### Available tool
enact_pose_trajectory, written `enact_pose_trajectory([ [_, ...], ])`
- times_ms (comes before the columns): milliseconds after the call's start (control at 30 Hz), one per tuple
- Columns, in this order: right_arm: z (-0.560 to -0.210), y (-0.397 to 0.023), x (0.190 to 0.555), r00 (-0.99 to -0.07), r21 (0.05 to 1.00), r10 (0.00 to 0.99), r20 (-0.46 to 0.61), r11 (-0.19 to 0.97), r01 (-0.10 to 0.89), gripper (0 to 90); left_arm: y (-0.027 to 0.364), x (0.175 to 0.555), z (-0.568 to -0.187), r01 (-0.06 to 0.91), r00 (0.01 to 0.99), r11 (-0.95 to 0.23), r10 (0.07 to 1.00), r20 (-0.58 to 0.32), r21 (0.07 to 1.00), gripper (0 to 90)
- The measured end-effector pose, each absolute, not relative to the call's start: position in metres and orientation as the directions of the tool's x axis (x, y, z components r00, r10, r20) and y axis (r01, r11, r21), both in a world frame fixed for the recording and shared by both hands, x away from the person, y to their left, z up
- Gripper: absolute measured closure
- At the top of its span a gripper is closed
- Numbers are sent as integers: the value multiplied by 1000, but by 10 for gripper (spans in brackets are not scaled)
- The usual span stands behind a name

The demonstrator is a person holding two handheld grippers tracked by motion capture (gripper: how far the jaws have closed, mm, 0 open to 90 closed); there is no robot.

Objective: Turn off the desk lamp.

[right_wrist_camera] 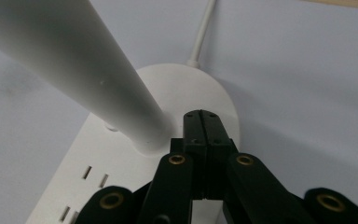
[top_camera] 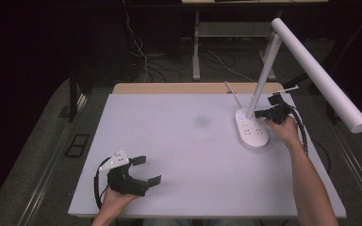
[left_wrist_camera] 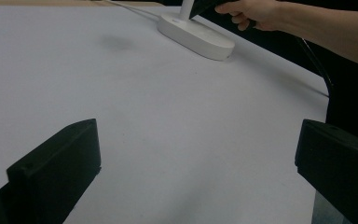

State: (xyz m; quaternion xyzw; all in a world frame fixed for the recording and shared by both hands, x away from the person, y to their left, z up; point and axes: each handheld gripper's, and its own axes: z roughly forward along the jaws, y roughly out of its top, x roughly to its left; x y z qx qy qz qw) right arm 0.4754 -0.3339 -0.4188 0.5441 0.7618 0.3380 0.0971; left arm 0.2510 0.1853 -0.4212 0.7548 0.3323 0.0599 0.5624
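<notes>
Lamp base (right_wrist_camera: 121, 177) (no readable label) beside closed right tool (right_wrist_camera: 204, 122).

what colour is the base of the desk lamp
White, matching its stem; the lamp base shows best in the right gripper view.

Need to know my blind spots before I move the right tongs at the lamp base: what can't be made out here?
- Contact of right tongs with lamp base: the shut jaws hide the spot in the right gripper view; too small in the high view.
- Lamp stem: cut off by the left gripper view's top edge.
- Base sockets: too small in the high view.
</notes>
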Motion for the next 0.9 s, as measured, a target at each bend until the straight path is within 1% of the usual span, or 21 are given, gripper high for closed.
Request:
enact_pose_trajectory([
  [67, -418, -334, 475, -377, 611, 895, 237, 164, 774, 900, 186, 251, -421, 435, 771, -145, 570, -284, 889, 0],
  [267, -417, -335, 476, -388, 624, 892, 232, 170, 763, 900, 186, 253, -422, 440, 769, -144, 571, -289, 886, 0],
  [367, -416, -335, 476, -376, 611, 895, 240, 162, 775, 900, 185, 253, -422, 440, 769, -142, 570, -290, 887, 0],
  [633, -419, -336, 476, -364, 613, 898, 246, 147, 777, 900, 185, 251, -422, 437, 770, -143, 569, -288, 888, 0],
  [900, -417, -333, 476, -368, 612, 907, 203, 176, 771, 900, 185, 252, -422, 437, 771, -144, 569, -286, 888, 0],
])
